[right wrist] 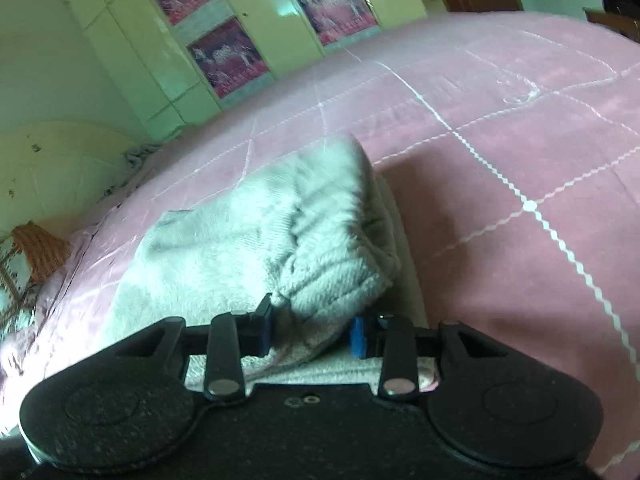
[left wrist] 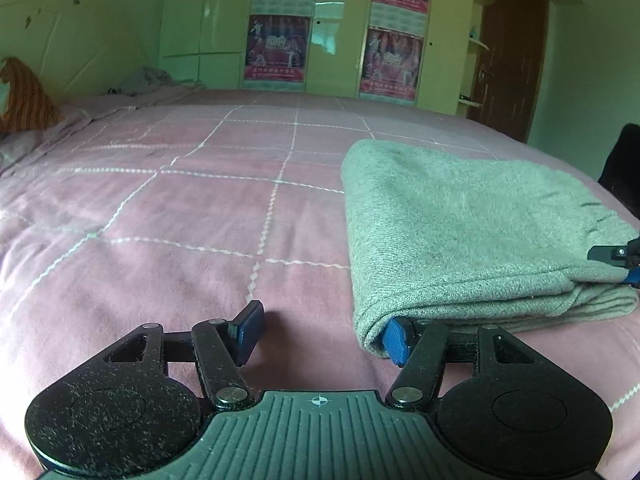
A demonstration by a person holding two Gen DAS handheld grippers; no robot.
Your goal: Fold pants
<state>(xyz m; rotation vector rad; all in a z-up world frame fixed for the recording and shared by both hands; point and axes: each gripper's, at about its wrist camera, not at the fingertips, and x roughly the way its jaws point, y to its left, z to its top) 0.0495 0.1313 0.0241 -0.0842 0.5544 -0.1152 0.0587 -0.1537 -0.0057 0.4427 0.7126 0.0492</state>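
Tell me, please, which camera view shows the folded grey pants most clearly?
The left wrist view: the folded grey pants lie sharp and nearly whole on the pink bedspread. The right wrist view shows them blurred, partly hidden behind the right gripper.

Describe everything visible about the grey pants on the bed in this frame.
The grey pants are soft, fuzzy knit fabric, folded into a thick, layered rectangular bundle lying flat on the pink quilted bedspread. Stacked edges show along the near side. The left gripper is open, one finger tucked at the bundle's near corner. The right gripper straddles a bunched, ribbed end of the fabric, jaws apart.
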